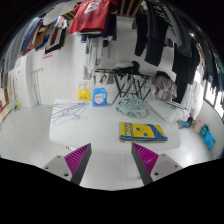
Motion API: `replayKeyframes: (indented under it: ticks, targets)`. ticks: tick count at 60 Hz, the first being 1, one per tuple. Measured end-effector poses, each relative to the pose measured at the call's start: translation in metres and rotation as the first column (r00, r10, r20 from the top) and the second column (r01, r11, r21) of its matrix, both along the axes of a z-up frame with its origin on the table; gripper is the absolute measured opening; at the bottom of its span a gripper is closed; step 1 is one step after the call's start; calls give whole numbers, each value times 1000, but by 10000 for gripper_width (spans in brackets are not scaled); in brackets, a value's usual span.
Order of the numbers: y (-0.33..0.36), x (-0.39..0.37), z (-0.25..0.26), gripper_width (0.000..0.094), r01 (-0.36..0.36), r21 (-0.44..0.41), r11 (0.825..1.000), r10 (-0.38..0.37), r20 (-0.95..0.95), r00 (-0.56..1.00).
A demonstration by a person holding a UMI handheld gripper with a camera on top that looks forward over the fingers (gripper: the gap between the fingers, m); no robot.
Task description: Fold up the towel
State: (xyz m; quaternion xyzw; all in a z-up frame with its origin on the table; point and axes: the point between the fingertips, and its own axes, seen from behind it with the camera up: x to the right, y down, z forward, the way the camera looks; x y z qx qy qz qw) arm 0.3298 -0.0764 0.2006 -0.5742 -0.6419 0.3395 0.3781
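Observation:
A yellow towel with a blue pattern lies flat on the white table, just ahead of my right finger and slightly to its right. My gripper is open and empty, low over the table, with bare white surface between the fingers. The magenta pads show on both fingers. Neither finger touches the towel.
Beyond the towel lie a teal wire object, a blue packet and pale hangers to the left. A black folding stand is behind them. Clothes hang along the back. Small items sit at the far right.

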Motion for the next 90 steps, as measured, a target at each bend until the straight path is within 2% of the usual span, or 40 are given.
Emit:
replayKeyframes:
  ticks: [5,20,39,52,56,60,61,64,66,72,79,85,90]
  targets:
    - [5,-11,-2,854,8,-6,1000,-8,-9,1000]
    - [25,-105,-40,852,24,-9,1000,-25,-16,1000]
    - [50,-247,-131,856,51,-17,999,-50,34,998]
    - [57,-316,-204,835,44,-12,999,-42,141,989]
    - [55,-324,-216,782,44,-31,999,-38,163,986]
    - [62,-329,-218,591,64,-30,998,-58,158,986]
    - [63,-328,-218,500,65,-21,998,-61,161,985]
    - [80,-332,-217,28,95,40,995,-100,155,983]
    - [88,-332,-215,14,120,84,989,-132,153,979]
    - [85,-333,-217,9,100,108,989,-118,186,975]
    - [80,-331,-199,7,89,14,996,-90,224,970]
    - [93,-331,-156,7,81,-74,994,-66,196,978]
    - [122,-331,-116,7,80,-111,991,-62,155,986]
